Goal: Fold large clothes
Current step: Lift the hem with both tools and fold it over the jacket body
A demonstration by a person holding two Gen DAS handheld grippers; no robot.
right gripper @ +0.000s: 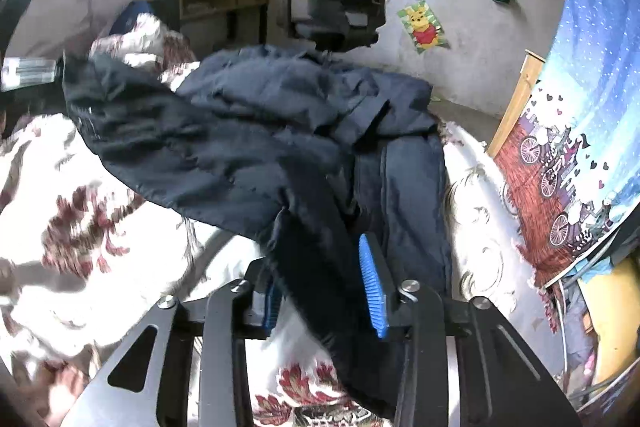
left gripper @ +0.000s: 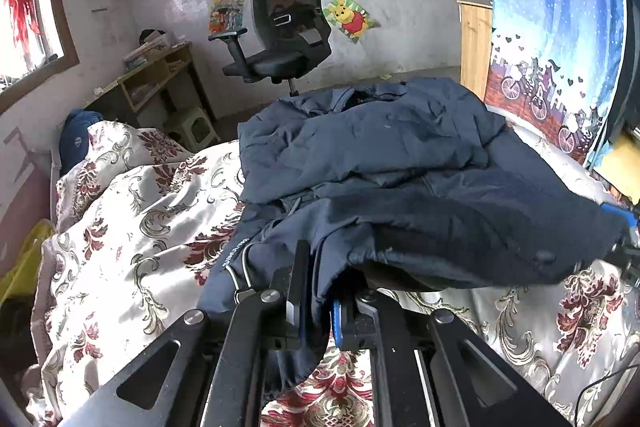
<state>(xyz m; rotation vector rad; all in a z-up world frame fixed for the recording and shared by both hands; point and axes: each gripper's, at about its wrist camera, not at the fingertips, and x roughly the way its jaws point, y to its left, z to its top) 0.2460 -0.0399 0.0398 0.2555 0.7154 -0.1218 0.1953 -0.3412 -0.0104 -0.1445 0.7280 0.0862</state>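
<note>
A large dark navy padded jacket point(left gripper: 380, 155) lies crumpled on a bed with a floral cover point(left gripper: 132, 219). My left gripper point(left gripper: 320, 291) is shut on the jacket's near hem, beside a drawcord, and the fabric bunches up between its fingers. In the right wrist view the jacket point(right gripper: 260, 131) stretches from the upper left down into my right gripper point(right gripper: 320, 291). A thick dark fold fills the gap between the blue pads point(right gripper: 372, 287), and its tail hangs below the jaws. The jacket's near edge is lifted off the cover between the two grippers.
A black office chair point(left gripper: 280, 27) stands beyond the bed, with a wooden desk point(left gripper: 160, 75) and a small stool point(left gripper: 196, 131) to its left. A blue patterned curtain point(left gripper: 560, 47) and a wooden panel point(left gripper: 476, 47) line the right side. The floral cover point(right gripper: 80, 227) surrounds the jacket.
</note>
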